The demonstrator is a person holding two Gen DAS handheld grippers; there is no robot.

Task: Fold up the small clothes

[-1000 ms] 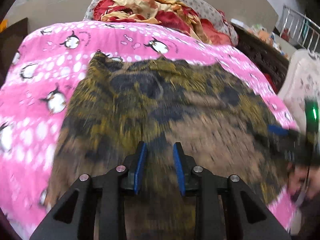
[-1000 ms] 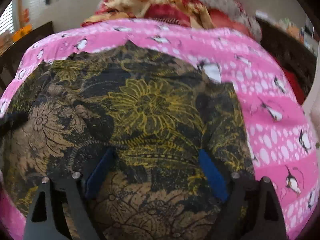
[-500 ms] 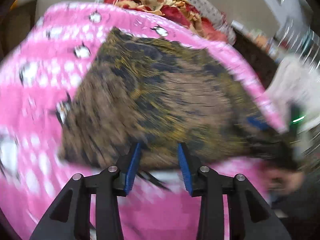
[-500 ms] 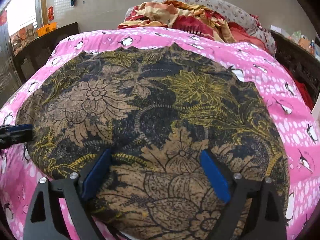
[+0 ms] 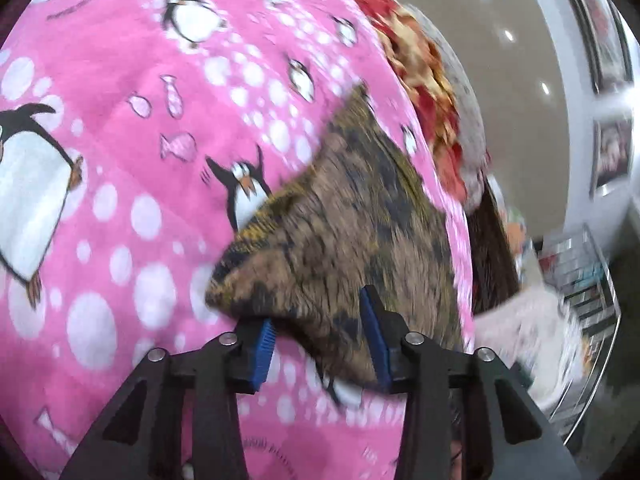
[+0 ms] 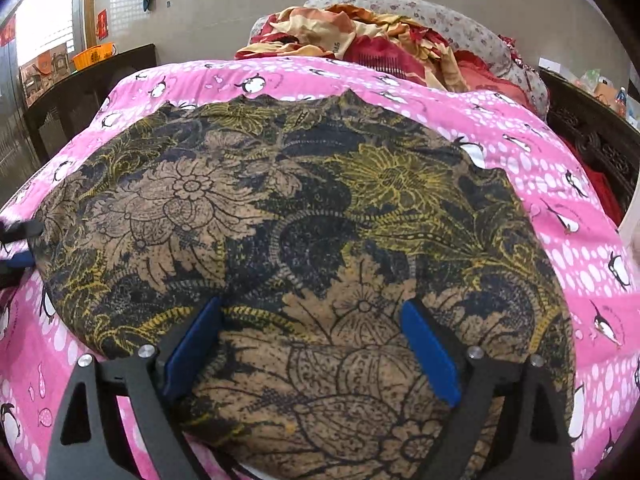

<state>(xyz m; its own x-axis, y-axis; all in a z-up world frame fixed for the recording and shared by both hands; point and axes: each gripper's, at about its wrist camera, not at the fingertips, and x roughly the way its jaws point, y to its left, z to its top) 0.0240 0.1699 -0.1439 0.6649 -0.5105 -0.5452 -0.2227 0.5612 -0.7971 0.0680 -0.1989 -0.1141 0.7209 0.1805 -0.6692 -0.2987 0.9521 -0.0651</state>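
Observation:
A floral garment (image 6: 304, 216) in black, tan and yellow lies spread flat on the pink penguin blanket (image 6: 560, 184). My right gripper (image 6: 312, 344) hovers over its near part, jaws wide open and gripping nothing. In the left wrist view, which is blurred and tilted, my left gripper (image 5: 318, 340) sits at a corner of the garment (image 5: 352, 232). Its jaws are opening, and the cloth's edge hangs loosely between the blue pads (image 5: 262, 344). That left gripper (image 6: 16, 244) also shows at the garment's left edge in the right wrist view.
A heap of red and yellow clothes (image 6: 360, 40) lies against a flowered pillow (image 6: 460, 28) at the far end. A dark bench (image 6: 80, 92) with an orange basket (image 6: 94, 54) stands left. Carved dark wood (image 6: 592, 132) lines the right side.
My left gripper swung from over the middle of the garment to its left corner, rolling as it went, and its jaws widened. My right gripper drew back toward the near edge and opened a little more.

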